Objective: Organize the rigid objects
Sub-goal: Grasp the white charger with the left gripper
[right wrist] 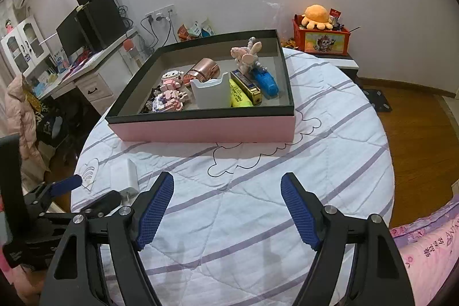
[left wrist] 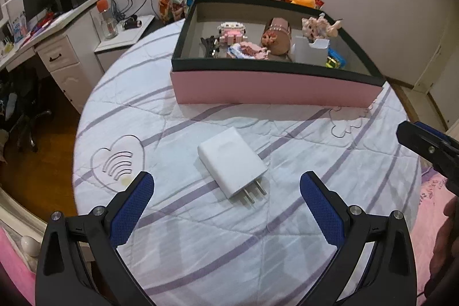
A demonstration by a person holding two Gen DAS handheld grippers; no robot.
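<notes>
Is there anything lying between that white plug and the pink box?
No, only bare striped quilt lies between the white charger plug and the pink box, clearest in the left wrist view.

Each gripper, the left gripper [left wrist: 226, 179] and the right gripper [right wrist: 227, 181], is built of black plastic arms with triangular cut-outs, joined by round silver screws and tipped with blue pads [right wrist: 155, 208] textured in a fine mesh pattern.

- Indoor lighting, moderately bright and even across both views.
- Soft shadows under the pink box [left wrist: 275, 89].
- Strong fisheye curvature; dark vignetted corners.
- Focus sharp.
</notes>
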